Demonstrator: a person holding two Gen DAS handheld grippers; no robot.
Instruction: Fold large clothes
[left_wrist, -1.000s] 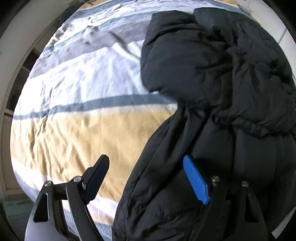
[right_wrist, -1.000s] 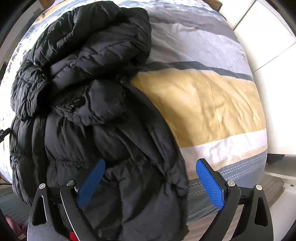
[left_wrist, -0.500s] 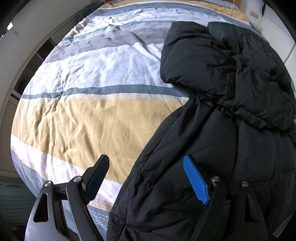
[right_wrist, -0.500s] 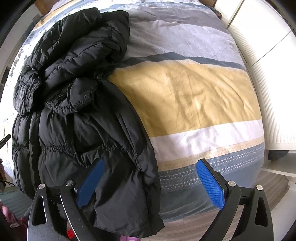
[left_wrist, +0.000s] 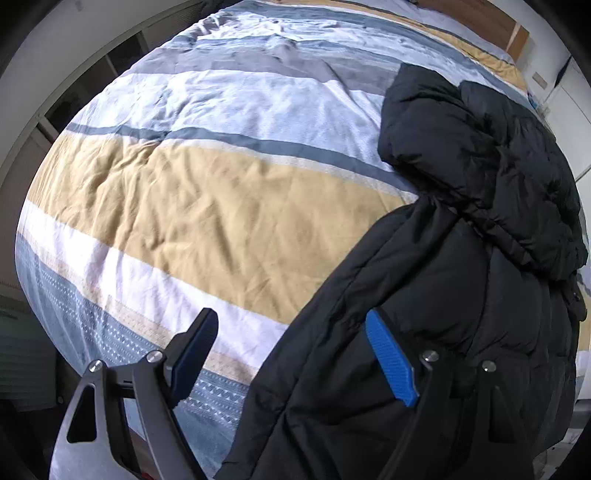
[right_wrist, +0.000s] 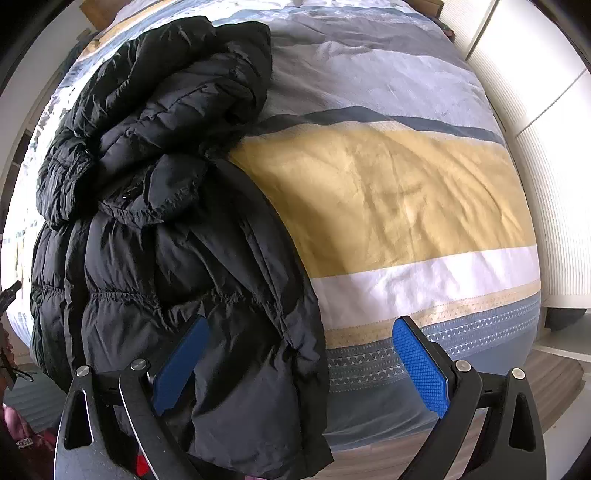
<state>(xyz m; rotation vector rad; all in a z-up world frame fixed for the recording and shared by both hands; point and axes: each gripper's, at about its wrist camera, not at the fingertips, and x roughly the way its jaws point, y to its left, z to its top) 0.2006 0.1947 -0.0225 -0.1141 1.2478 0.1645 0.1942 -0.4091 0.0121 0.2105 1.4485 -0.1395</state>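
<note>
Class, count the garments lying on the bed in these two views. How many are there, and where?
1: a black puffer jacket on the striped duvet, its bottom hanging over the bed's near edge. Others may be hidden.

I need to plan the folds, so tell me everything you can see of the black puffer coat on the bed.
The black quilted puffer coat looks like shiny padded nylon, stitched in puffy bands with a gathered seam across its body. It lies crumpled on the striped bedspread, not yet flat. Its upper part, hood or sleeves I cannot tell, is bunched in a heap, and its lower end hangs over the bed's near edge. Both tools are above it with jaws open, gripping nothing.
</note>
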